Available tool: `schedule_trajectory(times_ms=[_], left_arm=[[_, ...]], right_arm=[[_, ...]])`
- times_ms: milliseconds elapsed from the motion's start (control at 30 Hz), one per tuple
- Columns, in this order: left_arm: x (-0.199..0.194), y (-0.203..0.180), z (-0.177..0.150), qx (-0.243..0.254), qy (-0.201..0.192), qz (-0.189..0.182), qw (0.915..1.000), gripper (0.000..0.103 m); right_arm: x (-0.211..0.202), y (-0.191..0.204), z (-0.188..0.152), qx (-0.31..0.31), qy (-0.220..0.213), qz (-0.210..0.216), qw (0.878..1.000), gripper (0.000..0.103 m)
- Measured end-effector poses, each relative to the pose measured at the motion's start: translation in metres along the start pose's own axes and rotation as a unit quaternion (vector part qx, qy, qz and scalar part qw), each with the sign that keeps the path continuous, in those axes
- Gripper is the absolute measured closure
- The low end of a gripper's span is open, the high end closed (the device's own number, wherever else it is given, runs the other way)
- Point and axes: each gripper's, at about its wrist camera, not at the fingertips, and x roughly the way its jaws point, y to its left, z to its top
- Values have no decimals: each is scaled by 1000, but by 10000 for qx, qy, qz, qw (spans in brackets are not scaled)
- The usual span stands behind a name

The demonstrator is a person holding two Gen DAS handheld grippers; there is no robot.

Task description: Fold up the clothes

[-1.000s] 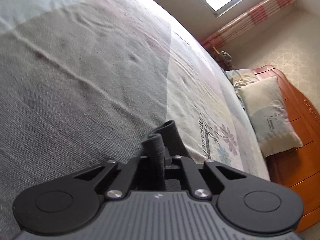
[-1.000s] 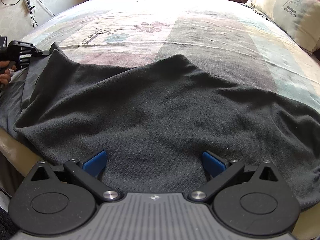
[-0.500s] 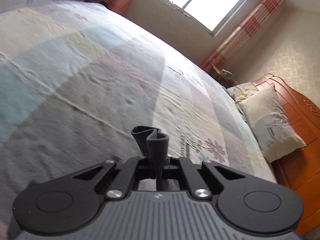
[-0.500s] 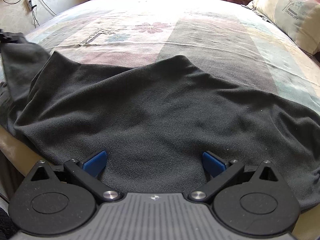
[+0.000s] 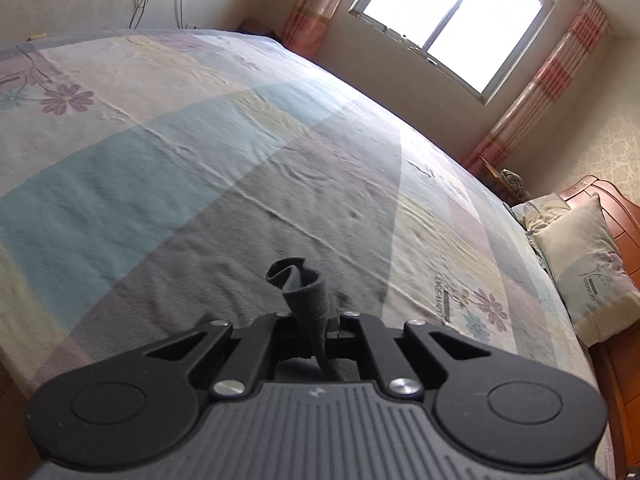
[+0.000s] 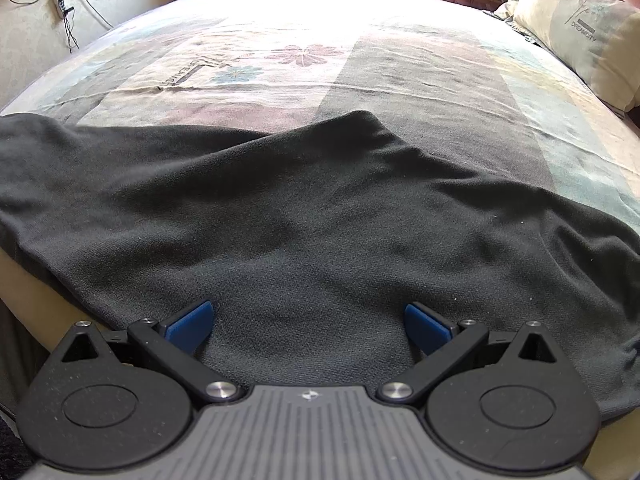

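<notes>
The dark garment (image 6: 312,216) lies spread across the near edge of the bed (image 6: 304,40). My left gripper (image 5: 316,320) is clamped on a bunched corner of it, held above the sheet. My right gripper (image 6: 308,320) hangs wide open over the cloth, holding nothing. With nothing pinning it, I risk dragging the whole garment instead of folding it.

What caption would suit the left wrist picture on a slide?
Left gripper, jaws shut on a bunched corner of dark cloth, above a patchwork bed.
</notes>
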Motion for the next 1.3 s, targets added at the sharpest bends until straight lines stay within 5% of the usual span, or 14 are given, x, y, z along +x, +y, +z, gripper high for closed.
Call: schedule_trajectory(times_ms=[233,467,700,1300], left_arm=[[8,24,-28,93,-117,176,9997,100],[34,63,-48,-618,68,125,9980,97],[20,70,-44,-748,-345,13,9966,99],[25,105,-58,-1216,-387,15,9918,92]], right_arm=[[1,3,1,-49,78,-63,9999,0],[2,4,2,-58,125,-106,9998,0],[2,6,5,-76,251,-174,9995,0],[-16,26,29,-319,-48,-34,9995,0]])
